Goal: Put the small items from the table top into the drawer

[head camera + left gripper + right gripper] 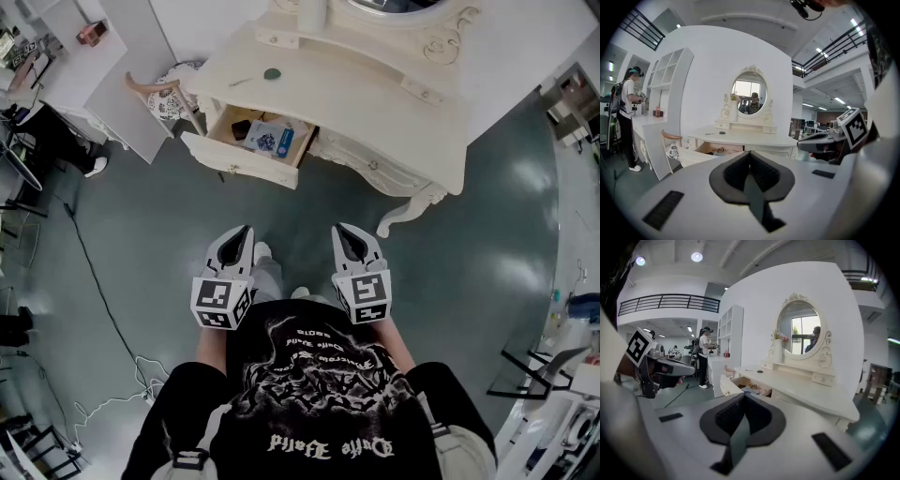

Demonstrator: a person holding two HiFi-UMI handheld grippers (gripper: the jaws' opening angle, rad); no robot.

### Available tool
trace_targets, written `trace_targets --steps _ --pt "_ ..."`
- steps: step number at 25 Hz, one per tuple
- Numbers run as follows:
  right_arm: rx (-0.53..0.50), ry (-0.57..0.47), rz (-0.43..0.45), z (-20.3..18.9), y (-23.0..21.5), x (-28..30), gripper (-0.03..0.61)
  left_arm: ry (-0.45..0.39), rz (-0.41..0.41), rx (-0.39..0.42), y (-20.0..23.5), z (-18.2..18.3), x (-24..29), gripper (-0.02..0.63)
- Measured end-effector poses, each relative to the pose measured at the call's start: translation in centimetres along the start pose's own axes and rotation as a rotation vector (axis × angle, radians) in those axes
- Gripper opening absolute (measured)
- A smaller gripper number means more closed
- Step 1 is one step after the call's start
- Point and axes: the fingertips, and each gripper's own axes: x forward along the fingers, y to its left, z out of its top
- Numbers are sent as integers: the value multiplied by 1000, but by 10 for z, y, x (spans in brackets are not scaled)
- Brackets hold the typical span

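Head view: high, looks steeply down; dressing table [375, 94] far, at top.
L gripper view: low, fwd over own jaws.
R gripper view: same.
Shared: dressing table, open drawer [239, 161].

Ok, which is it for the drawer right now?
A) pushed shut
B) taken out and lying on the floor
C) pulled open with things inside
C: the drawer stands pulled out from the dressing table, with a blue packet lying inside it.
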Motion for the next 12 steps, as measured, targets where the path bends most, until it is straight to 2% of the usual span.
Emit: trace_targets --steps 12 --pt "-1 -6 18 17 -12 27 9 1 0 -20 19 10 28 15"
